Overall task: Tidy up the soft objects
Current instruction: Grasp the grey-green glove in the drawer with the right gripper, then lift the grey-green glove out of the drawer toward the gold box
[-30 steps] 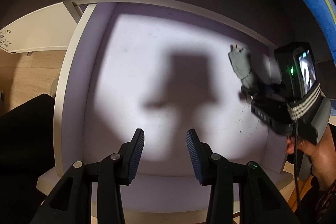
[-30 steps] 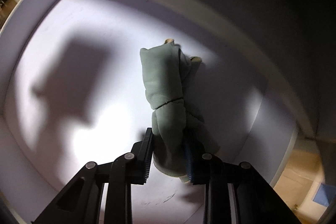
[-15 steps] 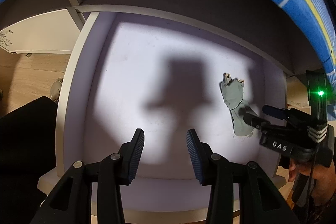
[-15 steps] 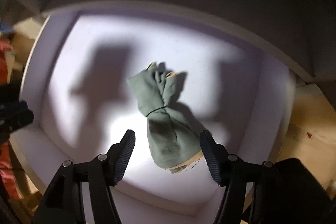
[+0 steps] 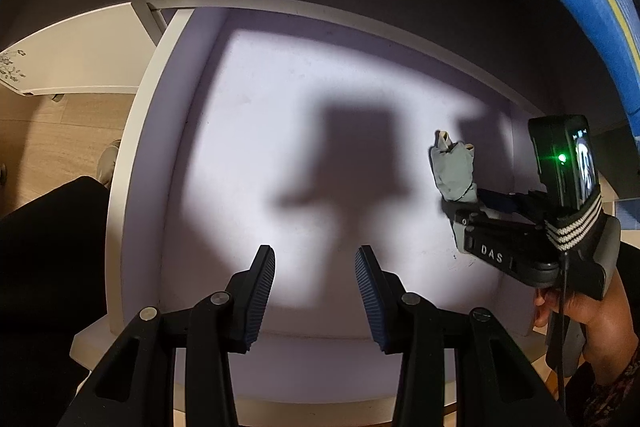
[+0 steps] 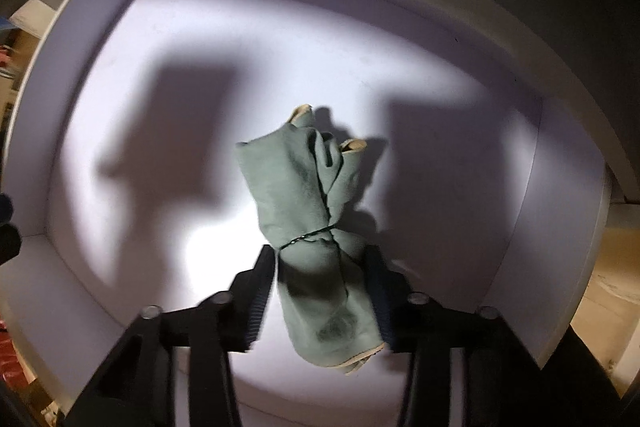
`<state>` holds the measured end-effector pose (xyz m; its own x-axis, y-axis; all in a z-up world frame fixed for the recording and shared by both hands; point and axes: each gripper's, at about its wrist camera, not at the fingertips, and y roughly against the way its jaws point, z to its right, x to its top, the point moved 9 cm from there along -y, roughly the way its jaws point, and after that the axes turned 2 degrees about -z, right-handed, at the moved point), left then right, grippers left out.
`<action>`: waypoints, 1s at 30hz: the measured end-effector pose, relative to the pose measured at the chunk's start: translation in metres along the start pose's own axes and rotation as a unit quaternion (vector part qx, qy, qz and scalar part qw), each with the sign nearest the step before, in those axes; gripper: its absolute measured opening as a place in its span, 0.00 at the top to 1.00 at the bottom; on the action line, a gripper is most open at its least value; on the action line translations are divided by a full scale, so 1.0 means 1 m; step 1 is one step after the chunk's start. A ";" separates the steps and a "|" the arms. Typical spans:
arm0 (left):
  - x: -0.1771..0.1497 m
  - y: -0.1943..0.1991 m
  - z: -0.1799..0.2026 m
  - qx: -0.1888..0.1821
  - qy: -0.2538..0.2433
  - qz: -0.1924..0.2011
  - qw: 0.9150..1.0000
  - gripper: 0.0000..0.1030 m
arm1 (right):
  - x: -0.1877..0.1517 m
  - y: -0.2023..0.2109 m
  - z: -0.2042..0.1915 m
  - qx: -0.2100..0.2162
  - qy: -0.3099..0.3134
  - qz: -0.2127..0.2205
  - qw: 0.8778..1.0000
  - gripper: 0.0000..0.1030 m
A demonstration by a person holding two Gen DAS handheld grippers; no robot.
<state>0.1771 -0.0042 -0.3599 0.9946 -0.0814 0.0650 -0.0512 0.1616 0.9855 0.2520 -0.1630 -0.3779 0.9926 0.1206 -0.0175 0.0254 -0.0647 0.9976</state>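
- Step in hand, as judged: placing of the green cloth bundle (image 6: 308,207) in the drawer (image 6: 560,187). It is either being let go or being taken up again for a small shift.
- Right claw (image 6: 320,251): points down at the drawer floor and straddles the lower half of the bundle. Its jaws have just been closing and now stand narrow. A bright slit shows between the left pad and the cloth, so the bundle is flanked, not clamped. The fingers are blurred, so contact on the other side is uncertain.
- Left claw (image 5: 314,255): partly parted, nothing between its jaws, over the middle of the drawer floor, well apart from the bundle.
- Place of the bundle: flat on the pale floor, near the right-hand wall as the left wrist view shows it (image 5: 454,171), beside the hand (image 5: 580,311) that carries the right claw.
- Long axis: runs straight away from the right claw. The hemmed end lies nearest the camera, and two beige-edged tips point toward the far wall. A dark thread cinches it about midway.
- Next move, as judged: either part the jaws and lift clear, or close fully below the thread before any shift, since soft cloth will sag.
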 end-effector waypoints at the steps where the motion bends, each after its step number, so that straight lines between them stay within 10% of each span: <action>1: 0.000 0.000 0.000 0.000 0.000 -0.001 1.000 0.59 | 0.001 -0.001 0.000 0.004 -0.003 0.001 1.000 0.60; 30: 0.002 0.021 -0.010 0.013 0.010 0.029 0.999 0.59 | -0.037 0.104 -0.025 0.134 -0.023 0.044 0.990 0.68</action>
<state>0.1785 0.0093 -0.3402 0.9915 -0.0525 0.1188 -0.1104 0.1403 0.9839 0.2155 -0.1498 -0.2721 0.9965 0.0587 0.0588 -0.0360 -0.3340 0.9419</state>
